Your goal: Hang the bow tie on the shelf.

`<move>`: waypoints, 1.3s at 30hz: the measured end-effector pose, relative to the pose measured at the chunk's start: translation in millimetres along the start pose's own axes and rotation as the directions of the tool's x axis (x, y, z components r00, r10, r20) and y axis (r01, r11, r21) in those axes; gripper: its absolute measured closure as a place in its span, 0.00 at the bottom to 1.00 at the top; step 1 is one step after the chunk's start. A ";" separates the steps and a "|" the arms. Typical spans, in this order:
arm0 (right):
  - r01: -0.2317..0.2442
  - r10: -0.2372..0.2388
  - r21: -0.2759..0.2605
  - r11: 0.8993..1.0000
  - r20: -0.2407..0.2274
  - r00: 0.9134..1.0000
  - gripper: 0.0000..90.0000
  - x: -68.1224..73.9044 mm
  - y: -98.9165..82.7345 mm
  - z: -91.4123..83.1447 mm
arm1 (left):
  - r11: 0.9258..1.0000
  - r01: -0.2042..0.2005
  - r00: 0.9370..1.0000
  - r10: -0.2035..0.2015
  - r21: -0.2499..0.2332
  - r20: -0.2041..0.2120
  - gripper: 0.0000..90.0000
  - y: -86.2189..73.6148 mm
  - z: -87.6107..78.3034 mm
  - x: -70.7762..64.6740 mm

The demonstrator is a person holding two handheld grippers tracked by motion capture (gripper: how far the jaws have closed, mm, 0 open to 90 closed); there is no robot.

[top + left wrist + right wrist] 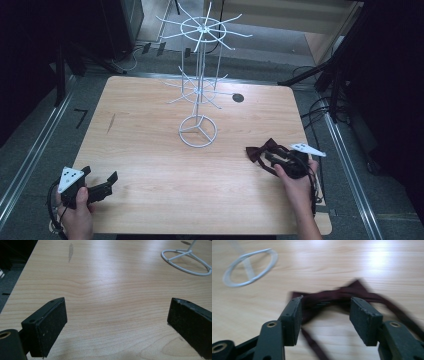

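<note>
At the right edge of the wooden table (150, 145), the right gripper (272, 159) is low over a dark red bow tie (260, 150). Its two black jaws are spread apart. In the right gripper view the bow tie (332, 298) lies flat on the wood just past the jaw tips, and a thin strap from it runs down between the jaws. The picture is blurry there, so it is hard to tell if the jaws touch the cloth. They are not pinching it. A hand (295, 182) holds this gripper from below, and a grey three-cornered plate (307, 149) sits on top of it.

Near the left front corner of the table, the left gripper (100, 181) is held by the other hand (75, 210). Its jaws are spread very wide, with only bare wood between them. It holds nothing and is well apart from the bow tie.

A white wire stand (199, 75) with many thin arms is in the middle of the table, toward the back. Its round base (198, 131) rests on the wood, between the two grippers and farther away. A small dark round hole (238, 98) is in the table beside the stand.
</note>
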State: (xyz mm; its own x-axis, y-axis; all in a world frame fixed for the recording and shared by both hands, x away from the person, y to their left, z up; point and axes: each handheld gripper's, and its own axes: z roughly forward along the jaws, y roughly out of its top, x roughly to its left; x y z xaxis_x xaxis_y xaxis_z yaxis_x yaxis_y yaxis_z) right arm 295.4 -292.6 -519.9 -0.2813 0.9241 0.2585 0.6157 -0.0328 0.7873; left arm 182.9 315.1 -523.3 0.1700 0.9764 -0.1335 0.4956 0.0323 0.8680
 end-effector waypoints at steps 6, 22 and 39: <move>-0.056 0.053 0.014 0.998 0.182 0.982 0.42 -40.9 -2.5 -4.5 | 1.000 -0.003 1.000 0.003 0.000 -0.003 0.03 -0.1 0.1 -0.3; -0.090 0.083 0.110 0.990 0.063 0.995 1.00 -52.4 -29.6 -17.8 | 1.000 -0.002 1.000 0.002 0.001 -0.004 0.03 0.0 0.0 -0.4; -0.052 0.056 0.139 0.989 -0.028 0.998 0.06 16.3 -48.3 -27.8 | 1.000 -0.001 1.000 0.001 0.002 -0.004 0.03 0.1 0.0 -0.5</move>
State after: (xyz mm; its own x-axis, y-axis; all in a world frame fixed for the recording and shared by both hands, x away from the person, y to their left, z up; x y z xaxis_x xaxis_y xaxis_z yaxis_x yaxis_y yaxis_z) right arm 240.6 -286.6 -538.1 -0.2670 0.9097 0.3179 0.7258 -0.0272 0.6874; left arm 182.8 314.6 -523.2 0.1672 0.9773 -0.1302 0.4971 0.0305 0.8672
